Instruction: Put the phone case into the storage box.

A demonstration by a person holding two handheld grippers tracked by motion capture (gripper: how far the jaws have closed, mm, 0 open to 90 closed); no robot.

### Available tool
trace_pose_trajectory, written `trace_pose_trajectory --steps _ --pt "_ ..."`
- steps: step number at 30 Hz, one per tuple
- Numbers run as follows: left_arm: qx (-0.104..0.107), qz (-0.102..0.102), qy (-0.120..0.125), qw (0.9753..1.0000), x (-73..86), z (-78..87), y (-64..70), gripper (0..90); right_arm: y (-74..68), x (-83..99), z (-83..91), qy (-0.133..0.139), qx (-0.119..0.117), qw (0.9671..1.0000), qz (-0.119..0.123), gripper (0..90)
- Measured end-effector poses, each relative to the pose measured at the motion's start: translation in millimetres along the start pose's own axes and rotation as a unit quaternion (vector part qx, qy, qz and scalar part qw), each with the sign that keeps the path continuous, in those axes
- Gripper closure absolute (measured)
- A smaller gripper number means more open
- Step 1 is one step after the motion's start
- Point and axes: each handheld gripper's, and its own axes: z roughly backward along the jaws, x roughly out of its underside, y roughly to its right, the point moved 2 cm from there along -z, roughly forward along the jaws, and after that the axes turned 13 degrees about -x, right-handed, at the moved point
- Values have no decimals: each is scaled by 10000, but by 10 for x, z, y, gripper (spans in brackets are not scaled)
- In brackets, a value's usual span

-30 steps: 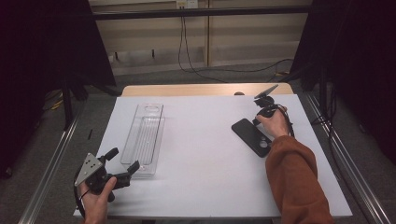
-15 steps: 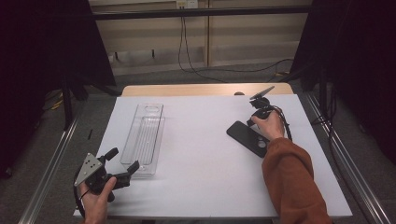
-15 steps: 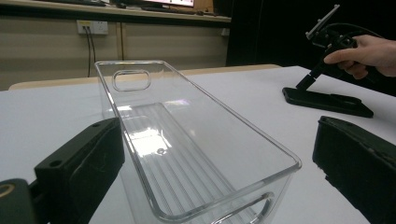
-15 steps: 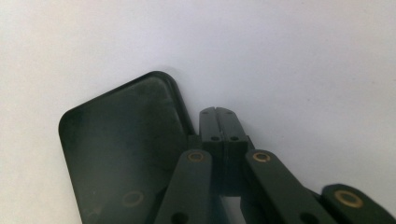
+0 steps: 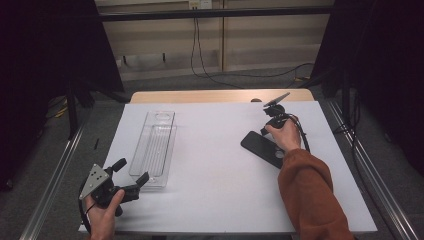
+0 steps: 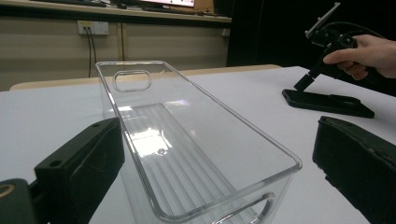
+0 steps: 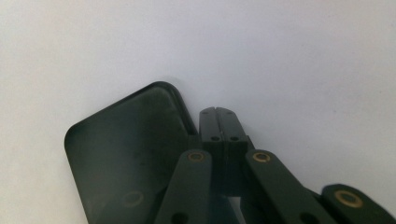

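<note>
Flat black rectangular slab [image 5: 263, 149] lies on the white table [image 5: 215, 175], right of centre; the right gripper [image 7: 218, 122], jaws pressed together, touches its far edge without holding it; the left gripper [image 5: 131, 179], jaws spread wide, sits at the near end of a clear plastic oblong bin [image 6: 187, 149], not touching it.
</note>
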Motion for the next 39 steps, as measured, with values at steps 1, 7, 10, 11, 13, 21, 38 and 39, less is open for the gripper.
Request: trace_pose_trajectory --steps 1,7,10,11,13,21,38,39 --pt "-1 -1 1 10000 0 0 -1 22 -11 -6 -14 21 7 10000 4 900" --pt "3 6 4 10000 1 1 -1 22 -73 -27 -81 19 -24 9999 113 900" --pt "-3 -4 4 10000 1 1 0 22 -108 -28 -116 20 -60 9999 146 900" --pt "-8 -4 4 10000 0 2 1 22 -118 -28 -118 16 -67 9998 178 900" --pt "-8 1 5 10000 1 0 -1 22 -141 -21 -127 1 -89 9997 237 900" --pt "-16 -14 9 10000 -3 5 -2 22 -324 8 -203 -54 -235 9984 505 900" --pt "-11 -18 14 10000 -3 5 -2 22 -625 60 -320 -121 -420 9950 900 900" --pt "-5 -25 12 10000 -3 5 -1 22 -639 71 -320 -153 -441 9945 935 900"
